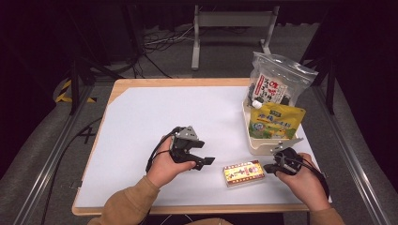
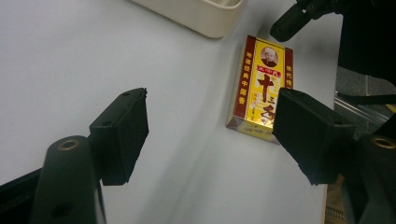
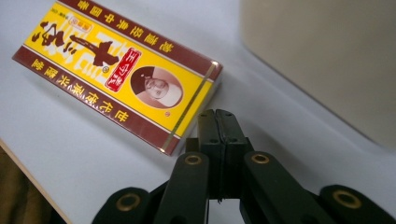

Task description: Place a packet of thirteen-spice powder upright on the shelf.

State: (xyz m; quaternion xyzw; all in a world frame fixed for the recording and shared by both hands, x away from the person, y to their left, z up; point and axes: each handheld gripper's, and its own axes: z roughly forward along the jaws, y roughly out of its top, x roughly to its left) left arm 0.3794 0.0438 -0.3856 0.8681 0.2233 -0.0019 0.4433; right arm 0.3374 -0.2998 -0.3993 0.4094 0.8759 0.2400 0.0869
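A flat yellow and dark red box (image 1: 243, 172) (image 2: 260, 88) (image 3: 112, 70) lies on the white table top near the front edge. My left gripper (image 1: 205, 162) (image 2: 212, 130) is held to the left of the box, pointing toward it, jaws open with nothing between them. My right gripper (image 1: 268, 167) (image 3: 217, 116) sits just off the box's right end, jaws shut flat against each other and holding nothing. Its tip is close to the box's short edge; I cannot tell whether it touches.
A cream tray (image 1: 254, 143) (image 2: 196, 18) (image 3: 327, 60) stands at the right, holding a yellow pouch (image 1: 274, 121) and a clear bag with a white and red label (image 1: 272, 84). The table's front edge (image 1: 187, 209) runs close below both hands.
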